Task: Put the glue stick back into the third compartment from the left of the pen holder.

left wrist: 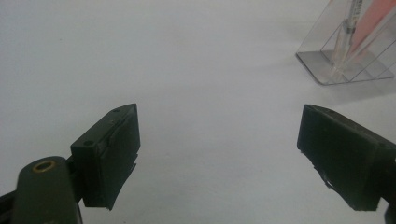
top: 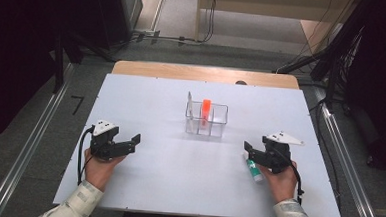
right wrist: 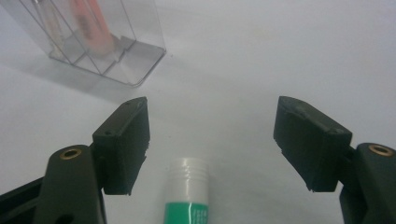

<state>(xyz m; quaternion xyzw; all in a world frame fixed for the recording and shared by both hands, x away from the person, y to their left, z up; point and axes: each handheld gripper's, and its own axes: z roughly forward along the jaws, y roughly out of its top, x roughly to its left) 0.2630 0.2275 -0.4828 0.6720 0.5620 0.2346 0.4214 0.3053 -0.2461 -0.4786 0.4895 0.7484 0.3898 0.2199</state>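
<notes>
High view: a person sits at a white tabletop (top: 152,176) and holds a claw in each hand. The left claw (top: 135,139) sits near the left side of the tabletop, and its jaws are spread wide with nothing between them. The right claw (top: 247,147) sits near the right side. Its jaws are spread wide too. A small white and green tube (top: 254,170) lies flat on the tabletop right under the right claw, just beside the person's right hand (top: 281,180).

In the right gripper view, the tube (right wrist: 187,193) lies between the two black jaws, nearer the left one, with its white cap pointing away. The jaws do not press on it.

In the middle of the tabletop stands a clear plastic box (top: 217,129) with little walls inside. An orange thing (top: 206,108) stands up in it. A thin clear pen-like stick (left wrist: 344,35) leans in the box too, as the left gripper view shows. The box is well apart from both claws.
</notes>
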